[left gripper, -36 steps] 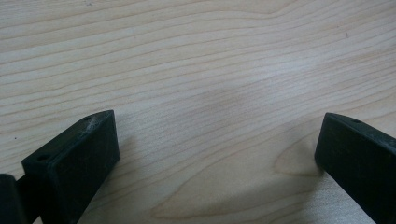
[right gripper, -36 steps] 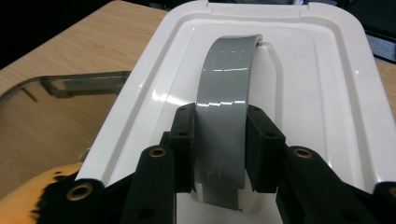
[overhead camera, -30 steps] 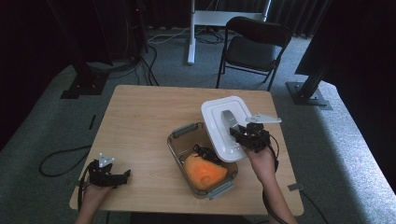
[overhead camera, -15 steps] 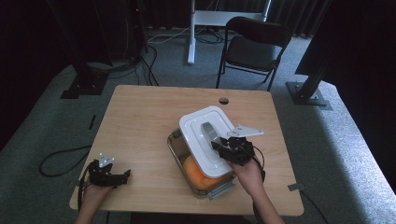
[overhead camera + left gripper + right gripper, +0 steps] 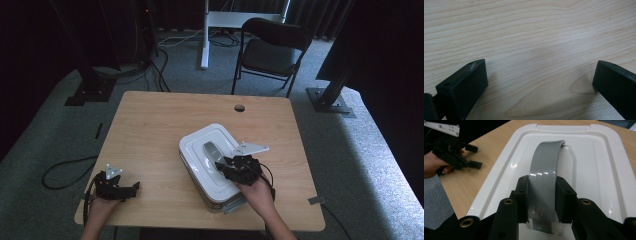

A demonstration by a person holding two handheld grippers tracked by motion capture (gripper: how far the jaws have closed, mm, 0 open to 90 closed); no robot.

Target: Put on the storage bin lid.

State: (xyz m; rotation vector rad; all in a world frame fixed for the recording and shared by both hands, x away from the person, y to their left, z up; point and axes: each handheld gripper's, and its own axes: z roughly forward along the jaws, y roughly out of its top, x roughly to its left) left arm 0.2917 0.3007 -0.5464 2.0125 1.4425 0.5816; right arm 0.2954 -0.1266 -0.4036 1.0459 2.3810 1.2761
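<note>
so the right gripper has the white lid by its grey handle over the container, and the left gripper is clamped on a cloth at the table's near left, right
Not quite: the left gripper holds nothing. The left gripper view shows its jaws open over bare table, with no cloth. The rest stands: the right gripper is shut on the grey handle of the white lid over the container.

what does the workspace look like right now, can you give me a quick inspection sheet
surface: wooden table, with a round hole near its far edge
job's things: white lid with grey handle sits over a glass dish
clutter: nothing seen
grippers: right tool shut on the grey handle; left tool open, over bare wood at the near left corner
cables: cable loops on the floor left of the table
surroundings: grey carpet, black chair, white stand
</note>
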